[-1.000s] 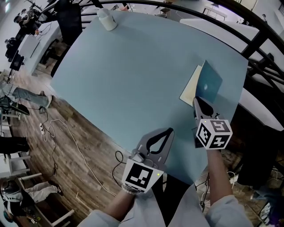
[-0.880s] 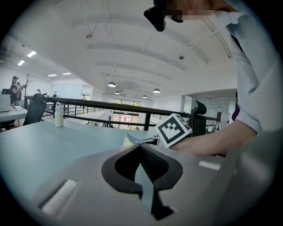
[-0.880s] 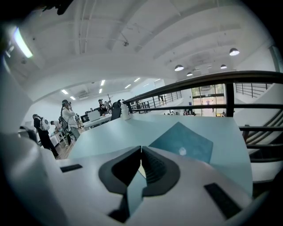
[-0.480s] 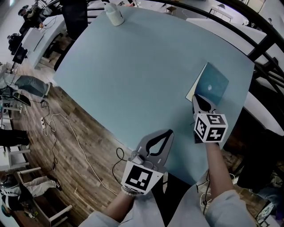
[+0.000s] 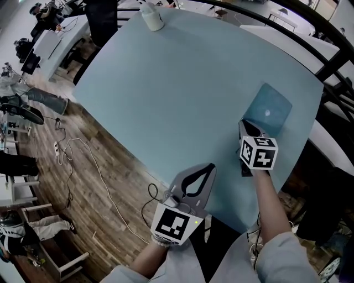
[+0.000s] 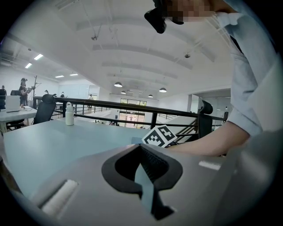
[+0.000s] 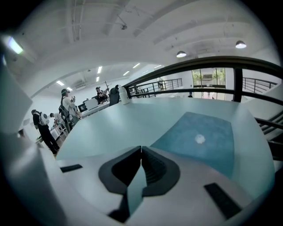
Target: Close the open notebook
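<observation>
The teal-covered notebook (image 5: 269,113) lies flat and closed near the right edge of the pale blue table (image 5: 166,94). In the right gripper view the notebook (image 7: 201,141) shows its cover with a small white dot. My right gripper (image 5: 244,125) is shut and empty, with its tips at the notebook's near left corner; whether they touch it I cannot tell. Those jaws meet at their tips in the right gripper (image 7: 141,148) view. My left gripper (image 5: 210,165), also shut with nothing in it, hovers over the table's near edge. From the left gripper (image 6: 140,146) view, the right gripper's marker cube (image 6: 159,136) is visible.
A white bottle (image 5: 150,16) stands at the table's far corner, and this bottle (image 6: 69,114) also shows in the left gripper view. A dark railing (image 5: 310,30) runs behind the table. Wooden floor with cables (image 5: 83,160) lies to the left, below the table edge.
The notebook's cover has swung down from a raised, half-open position to lie flat and closed. My right gripper has sunk with it. The left gripper has barely shifted.
</observation>
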`<act>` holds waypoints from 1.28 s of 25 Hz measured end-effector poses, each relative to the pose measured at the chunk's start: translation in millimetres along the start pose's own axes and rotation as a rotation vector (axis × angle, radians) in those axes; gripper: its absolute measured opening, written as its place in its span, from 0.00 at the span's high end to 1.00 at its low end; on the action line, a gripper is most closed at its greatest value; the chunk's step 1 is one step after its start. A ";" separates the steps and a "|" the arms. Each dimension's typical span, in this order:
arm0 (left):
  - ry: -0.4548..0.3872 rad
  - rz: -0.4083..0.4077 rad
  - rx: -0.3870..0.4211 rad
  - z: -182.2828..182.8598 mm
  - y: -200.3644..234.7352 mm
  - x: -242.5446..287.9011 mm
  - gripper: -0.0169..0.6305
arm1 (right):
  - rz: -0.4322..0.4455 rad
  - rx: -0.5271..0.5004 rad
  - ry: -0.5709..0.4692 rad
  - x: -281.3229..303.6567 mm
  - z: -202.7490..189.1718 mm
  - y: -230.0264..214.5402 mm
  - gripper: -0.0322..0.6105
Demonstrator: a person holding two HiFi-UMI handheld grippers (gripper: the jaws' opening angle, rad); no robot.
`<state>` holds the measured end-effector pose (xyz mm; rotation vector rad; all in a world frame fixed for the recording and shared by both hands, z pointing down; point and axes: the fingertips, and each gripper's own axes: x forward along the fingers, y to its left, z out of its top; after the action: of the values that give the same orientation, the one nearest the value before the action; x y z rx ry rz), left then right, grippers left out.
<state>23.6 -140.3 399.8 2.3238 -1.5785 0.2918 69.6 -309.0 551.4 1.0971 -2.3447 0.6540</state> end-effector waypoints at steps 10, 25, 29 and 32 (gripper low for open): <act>-0.004 0.001 0.003 1.5 5.4 -3.1 0.97 | -0.019 -0.011 0.062 12.4 -8.7 -0.4 0.94; -0.043 -0.053 0.039 24.7 -2.7 -1.6 0.97 | 0.045 0.072 -0.002 -22.2 8.2 10.0 0.80; -0.060 -0.086 0.054 34.4 -11.5 4.1 0.97 | 0.001 0.084 -0.069 -51.9 20.3 2.3 0.80; -0.076 -0.113 0.067 44.8 -17.5 7.5 0.97 | -0.036 0.068 -0.125 -78.5 34.2 -0.8 0.84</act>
<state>42.3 -157.4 358.1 2.4920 -1.4856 0.2363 108.0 -285.0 478.7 1.2397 -2.4172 0.6748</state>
